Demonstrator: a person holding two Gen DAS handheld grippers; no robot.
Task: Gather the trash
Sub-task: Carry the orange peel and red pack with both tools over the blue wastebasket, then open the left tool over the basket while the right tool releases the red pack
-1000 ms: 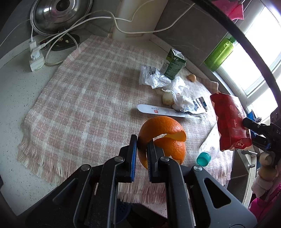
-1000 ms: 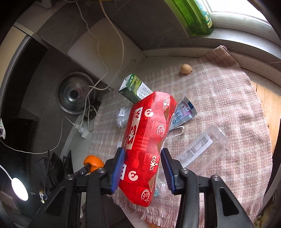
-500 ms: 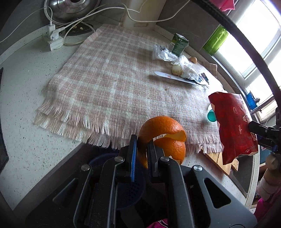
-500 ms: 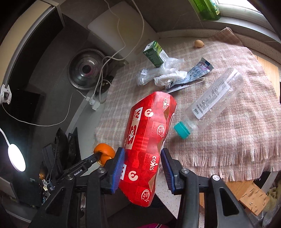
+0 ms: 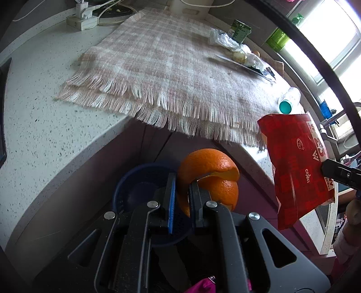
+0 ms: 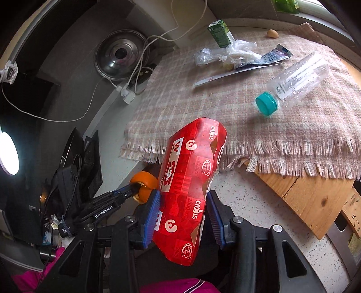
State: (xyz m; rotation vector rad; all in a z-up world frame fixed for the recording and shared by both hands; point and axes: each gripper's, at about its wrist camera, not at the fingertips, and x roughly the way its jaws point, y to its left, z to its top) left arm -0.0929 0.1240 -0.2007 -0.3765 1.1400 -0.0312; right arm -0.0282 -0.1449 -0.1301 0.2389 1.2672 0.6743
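Observation:
My left gripper point(image 5: 181, 198) is shut on a curled orange peel point(image 5: 209, 178), held past the counter's edge above a dark blue perforated bin point(image 5: 135, 191). The right gripper point(image 6: 183, 211) is shut on a crumpled red carton point(image 6: 189, 187), also off the counter edge. In the left wrist view that red carton point(image 5: 297, 164) hangs at the right; in the right wrist view the orange peel point(image 6: 144, 182) shows at the left. On the plaid cloth point(image 6: 225, 108) lie a clear bottle with a teal cap point(image 6: 295, 81), a green carton point(image 6: 220, 30), plastic wrappers point(image 6: 227, 53) and an eggshell point(image 6: 272, 33).
A speckled white counter point(image 5: 40, 126) carries the fringed cloth point(image 5: 171, 67). A power strip with white cables point(image 5: 82, 19) and a steel pot lid point(image 6: 119, 53) sit at the back. A wooden board point(image 6: 311, 198) lies under the cloth's right corner. Pink clothing shows at the bottom.
Both grippers have drawn back from over the cloth to beyond the counter's front edge and lower, each keeping its load. The blue bin has come into view under the peel.

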